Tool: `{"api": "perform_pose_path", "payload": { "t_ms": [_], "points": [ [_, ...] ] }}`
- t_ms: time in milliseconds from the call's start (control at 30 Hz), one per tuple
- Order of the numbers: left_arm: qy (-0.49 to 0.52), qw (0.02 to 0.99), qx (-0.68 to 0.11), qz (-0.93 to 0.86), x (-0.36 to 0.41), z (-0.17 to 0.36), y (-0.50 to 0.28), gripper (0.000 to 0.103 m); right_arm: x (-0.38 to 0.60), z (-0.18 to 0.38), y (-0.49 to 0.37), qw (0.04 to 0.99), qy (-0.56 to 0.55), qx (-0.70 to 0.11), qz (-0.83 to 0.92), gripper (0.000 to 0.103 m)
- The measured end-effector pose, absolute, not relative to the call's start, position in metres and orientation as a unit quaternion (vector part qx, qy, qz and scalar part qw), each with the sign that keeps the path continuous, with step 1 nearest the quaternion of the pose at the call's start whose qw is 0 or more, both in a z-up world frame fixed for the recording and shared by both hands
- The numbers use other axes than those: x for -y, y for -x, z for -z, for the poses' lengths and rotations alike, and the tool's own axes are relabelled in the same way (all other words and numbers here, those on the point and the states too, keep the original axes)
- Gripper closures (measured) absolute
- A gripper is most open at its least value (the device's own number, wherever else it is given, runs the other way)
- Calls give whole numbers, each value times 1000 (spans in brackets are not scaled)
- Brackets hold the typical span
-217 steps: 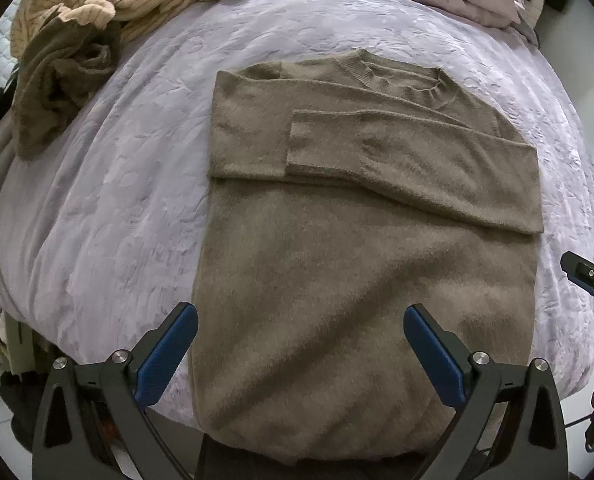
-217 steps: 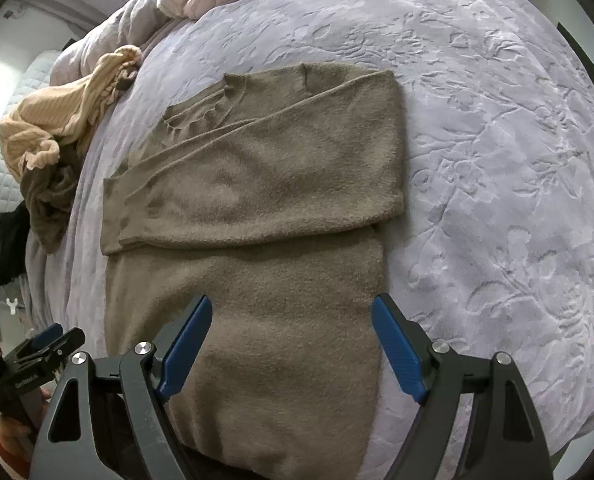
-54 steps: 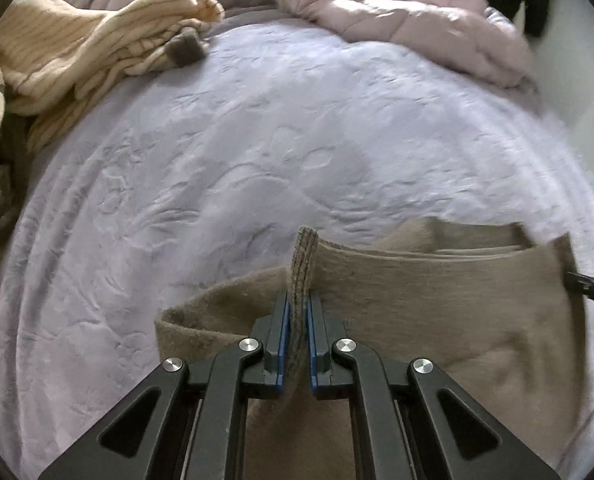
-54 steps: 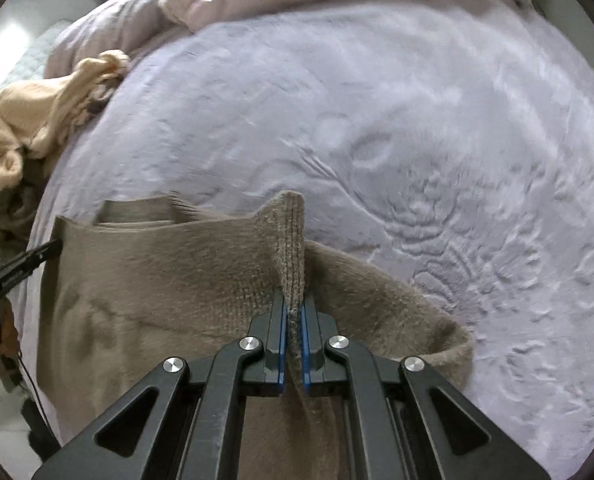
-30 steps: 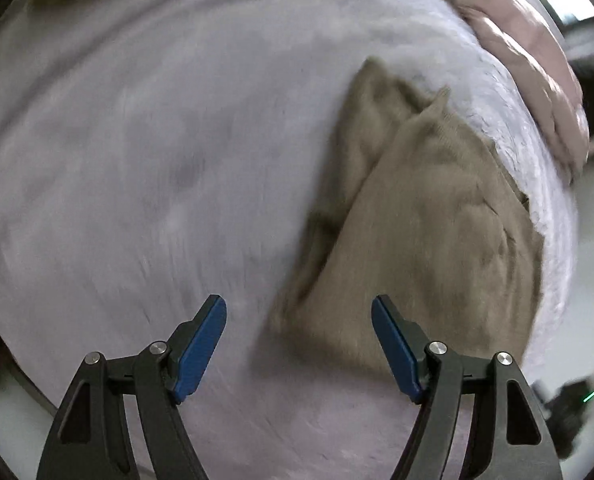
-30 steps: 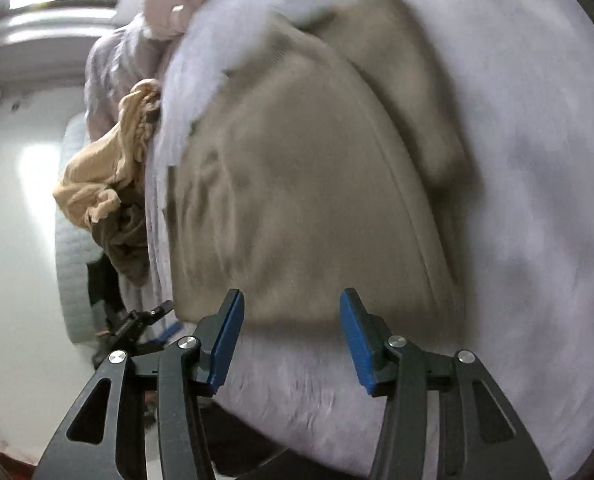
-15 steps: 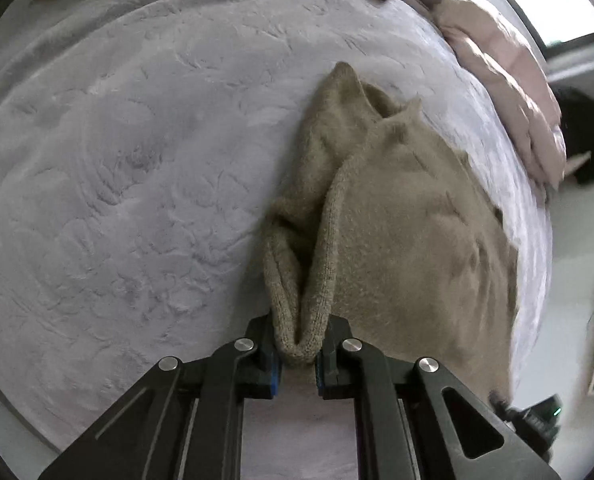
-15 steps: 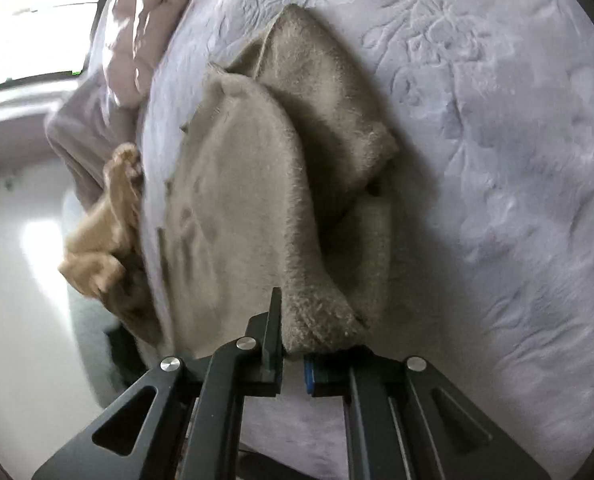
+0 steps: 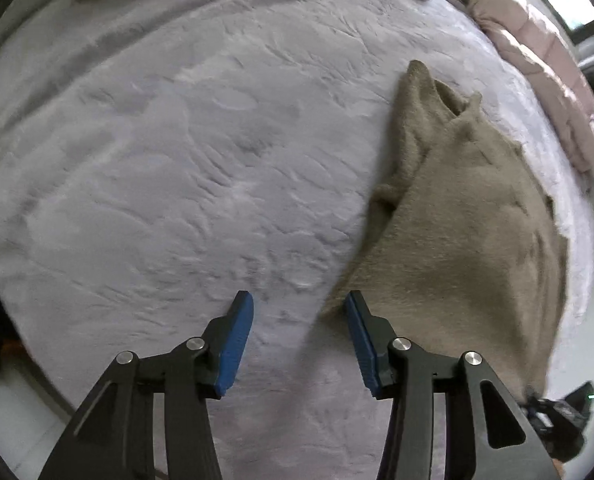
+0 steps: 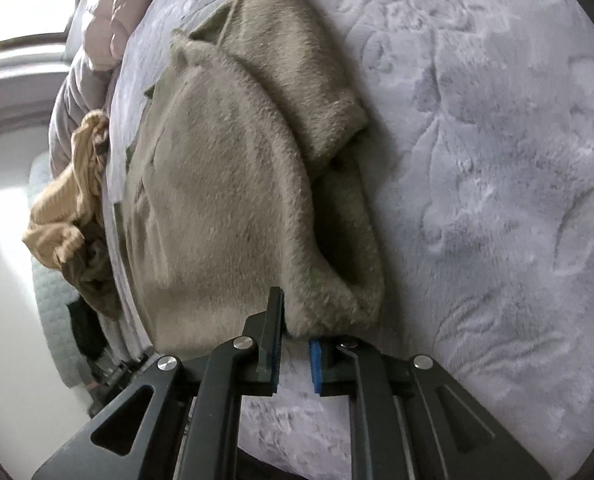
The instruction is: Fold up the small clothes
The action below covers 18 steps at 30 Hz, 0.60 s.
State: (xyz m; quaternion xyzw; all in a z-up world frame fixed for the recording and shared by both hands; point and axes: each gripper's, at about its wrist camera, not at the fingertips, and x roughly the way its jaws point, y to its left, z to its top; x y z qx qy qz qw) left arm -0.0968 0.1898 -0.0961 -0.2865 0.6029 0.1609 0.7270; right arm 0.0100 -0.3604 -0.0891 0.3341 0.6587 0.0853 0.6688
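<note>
The brown sweater (image 9: pixel 457 240) lies folded in half on the lilac bedspread (image 9: pixel 177 160), its fold thick and its layers uneven at the far corner. My left gripper (image 9: pixel 297 300) is open just above the bedspread, and its right fingertip (image 9: pixel 353 304) touches the sweater's near corner. In the right wrist view the sweater (image 10: pixel 225 184) fills the middle, with a sleeve cuff (image 10: pixel 337 128) sticking out of the fold. My right gripper (image 10: pixel 297 328) is shut on the sweater's near folded corner, jaws held slightly apart by the thick fabric.
A pink puffer jacket (image 9: pixel 537 64) lies along the far edge of the bed. A tan ribbed garment (image 10: pixel 69 196) and a darker one (image 10: pixel 93 276) are heaped at the bed's side. Part of the other gripper (image 9: pixel 557 416) shows at the lower right, past the bed's edge.
My left gripper has let go of the sweater's folded corner and opened, sliding left off it. The right gripper keeps its grip on its corner, and the sweater has settled flatter.
</note>
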Motion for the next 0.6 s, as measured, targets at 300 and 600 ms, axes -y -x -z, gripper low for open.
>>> {"api": "perform_pose_path", "payload": {
  "t_ms": [300,600],
  "points": [
    [205,730,-631,-162,-160,76,89,39,332,72,-1,665,-269,-688,-112,86],
    [149,754,-626,-130,-118,55,85,15,308,62,-3,669,-239,-690,-141,80]
  ]
}}
